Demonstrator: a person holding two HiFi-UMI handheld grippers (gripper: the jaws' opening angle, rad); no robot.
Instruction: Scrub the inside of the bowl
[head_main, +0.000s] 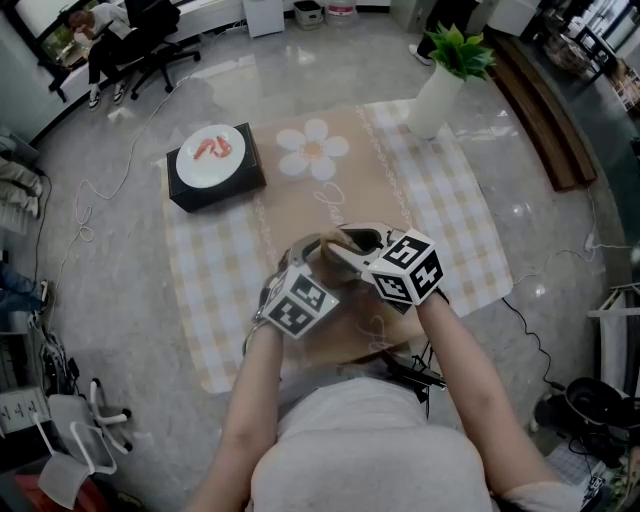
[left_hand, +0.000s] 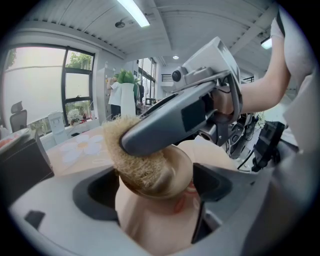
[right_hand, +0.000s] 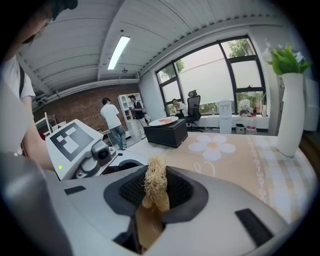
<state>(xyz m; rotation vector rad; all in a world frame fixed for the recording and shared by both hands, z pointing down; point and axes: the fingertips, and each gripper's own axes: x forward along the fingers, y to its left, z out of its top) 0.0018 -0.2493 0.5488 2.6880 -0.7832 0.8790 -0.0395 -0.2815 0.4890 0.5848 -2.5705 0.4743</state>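
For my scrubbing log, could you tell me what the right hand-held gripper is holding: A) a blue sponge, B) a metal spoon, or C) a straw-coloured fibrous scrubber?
C: the right hand-held gripper has its jaws shut on a straw-coloured fibrous scrubber, plain in its own view.

The bowl (left_hand: 146, 220) is pale peach outside with a red mark on its wall and a glossy tan inside. It is held off the table, tilted, its wall clamped between the jaws of the left tool (left_hand: 157, 194). The scrubber (right_hand: 155, 181), a straw-coloured wad of coarse fibres, is pinched in the right tool (right_hand: 157, 199) and presses into the bowl's inside at its 10 o'clock side.
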